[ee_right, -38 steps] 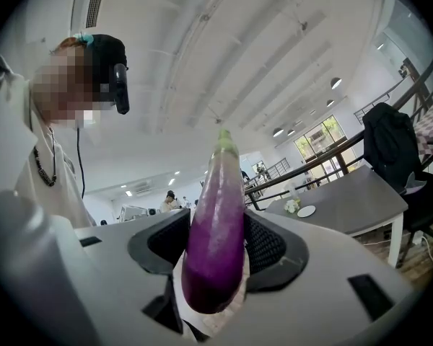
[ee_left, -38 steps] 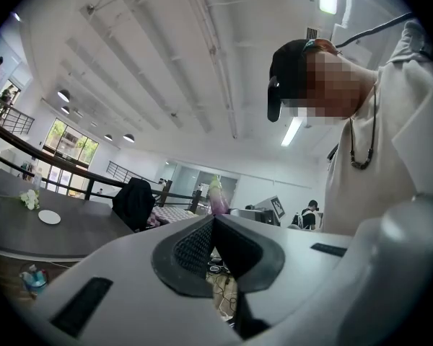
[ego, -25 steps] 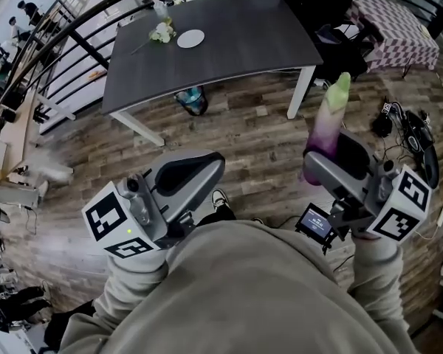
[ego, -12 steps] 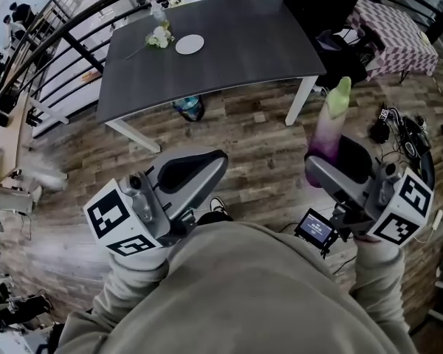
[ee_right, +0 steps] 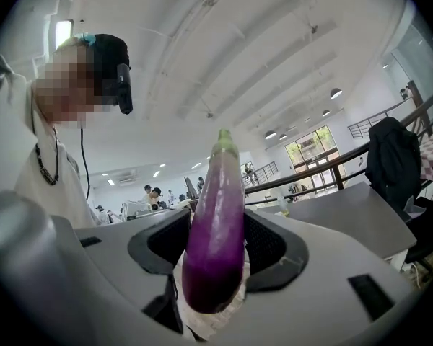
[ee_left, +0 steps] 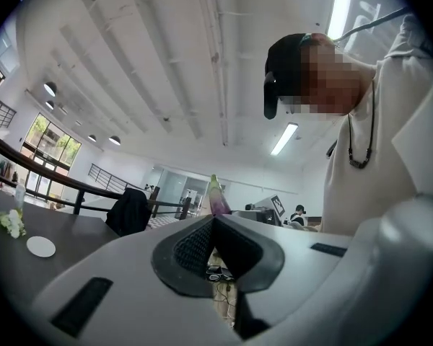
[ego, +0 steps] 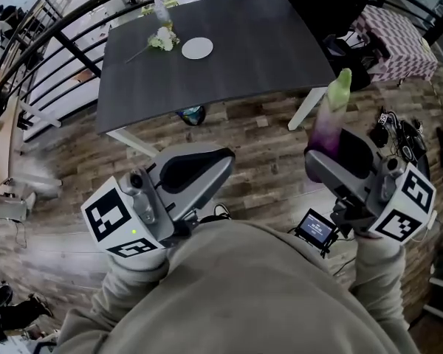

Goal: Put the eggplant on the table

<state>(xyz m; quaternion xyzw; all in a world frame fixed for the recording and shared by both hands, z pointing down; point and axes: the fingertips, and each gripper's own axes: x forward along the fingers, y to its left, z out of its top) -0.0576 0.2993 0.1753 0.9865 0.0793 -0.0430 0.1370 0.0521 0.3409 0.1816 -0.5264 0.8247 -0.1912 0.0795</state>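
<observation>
Dark desk (ego: pixel 229 57) lies ahead, well apart from both tongs. Right tongs (ego: pixel 338 157) clamp the eggplant (ego: pixel 329 116) at its purple base, long axis upright, green tip up; left tongs (ego: pixel 199 169) are pressed together on nothing. No writing is readable; the small screen (ego: pixel 314 228) is too small to read.

shining evenly and bright from ceiling strip lights (ee_left: pixel 340 6) and far windows (ee_right: pixel 314 147); bending strongly toward the black round edges of both gripper views; smearing with motion blur across the left floor (ego: pixel 59 234) in the head view.
</observation>
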